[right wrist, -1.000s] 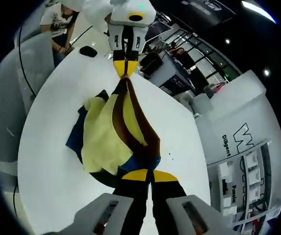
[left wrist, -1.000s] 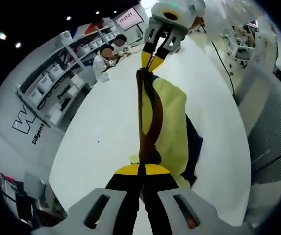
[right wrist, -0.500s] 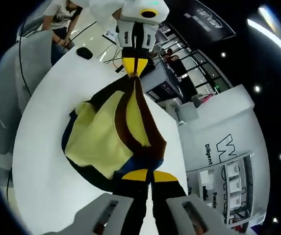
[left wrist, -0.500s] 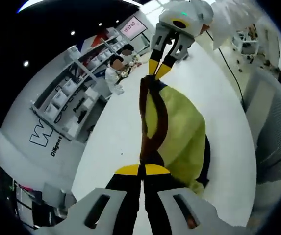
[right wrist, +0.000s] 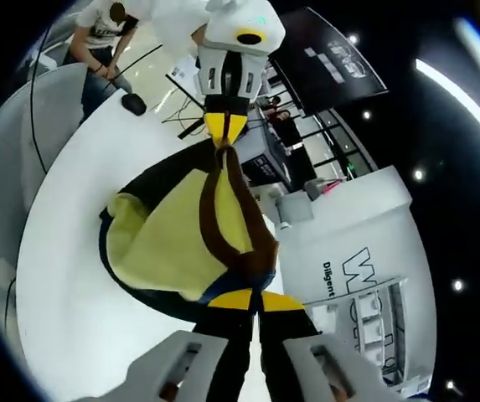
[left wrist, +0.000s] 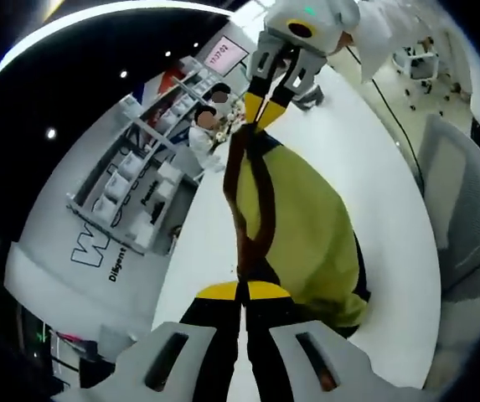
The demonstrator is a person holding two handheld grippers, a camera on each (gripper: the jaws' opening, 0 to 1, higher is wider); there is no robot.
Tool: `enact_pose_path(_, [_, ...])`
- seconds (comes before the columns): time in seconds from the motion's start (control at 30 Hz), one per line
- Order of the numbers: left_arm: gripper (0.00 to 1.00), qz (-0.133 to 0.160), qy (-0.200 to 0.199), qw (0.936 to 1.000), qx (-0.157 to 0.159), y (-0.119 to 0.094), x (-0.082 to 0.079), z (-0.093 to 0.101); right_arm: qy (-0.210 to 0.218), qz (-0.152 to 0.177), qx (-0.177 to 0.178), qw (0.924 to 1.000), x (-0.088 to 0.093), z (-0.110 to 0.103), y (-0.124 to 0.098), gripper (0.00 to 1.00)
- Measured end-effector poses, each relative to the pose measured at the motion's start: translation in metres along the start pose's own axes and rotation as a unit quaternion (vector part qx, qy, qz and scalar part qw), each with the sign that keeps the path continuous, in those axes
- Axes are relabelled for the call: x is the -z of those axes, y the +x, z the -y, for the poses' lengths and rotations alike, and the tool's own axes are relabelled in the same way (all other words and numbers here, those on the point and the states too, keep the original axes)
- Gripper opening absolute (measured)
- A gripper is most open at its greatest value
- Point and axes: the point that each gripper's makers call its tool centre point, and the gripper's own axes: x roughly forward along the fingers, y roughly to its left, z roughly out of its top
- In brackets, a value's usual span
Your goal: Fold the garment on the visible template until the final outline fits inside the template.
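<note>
The left gripper (left wrist: pixel 241 291) and right gripper (right wrist: pixel 242 299) are each pinching one end of the garment (left wrist: pixel 307 226), which is hanging stretched between them, drooping toward the white table (left wrist: pixel 390 209).

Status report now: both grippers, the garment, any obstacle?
Left gripper shut on garment. Right gripper shut on garment. Garment stretched between them above white table. No obstacle seen.

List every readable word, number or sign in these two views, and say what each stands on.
"Diligent", below a large "W" cut off by the shelving: white wall.
"Diligent", below a large "W": white wall.
Pink sign: digits too blurred to read.
Dark hanging banner: white lettering too small to read.
Garment: no text.
</note>
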Motion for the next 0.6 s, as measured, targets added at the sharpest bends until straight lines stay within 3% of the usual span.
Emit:
enact_pose_path(0.17, [0.0,0.029,-0.03,0.9991,0.001,-0.018,-0.025,-0.013,0.005,0.016,0.022,0.9996,-0.017,0.026,-0.017,0.0])
enact_pose_path(0.3, [0.0,0.048,-0.046,0.9976,0.018,-0.026,-0.042,-0.01,0.016,0.025,0.025,0.9992,-0.026,0.035,-0.026,0.0])
enact_pose_path(0.6, [0.0,0.059,-0.049,0.9966,0.031,-0.037,-0.057,-0.007,0.029,0.036,0.021,0.9987,-0.044,0.045,-0.045,0.0])
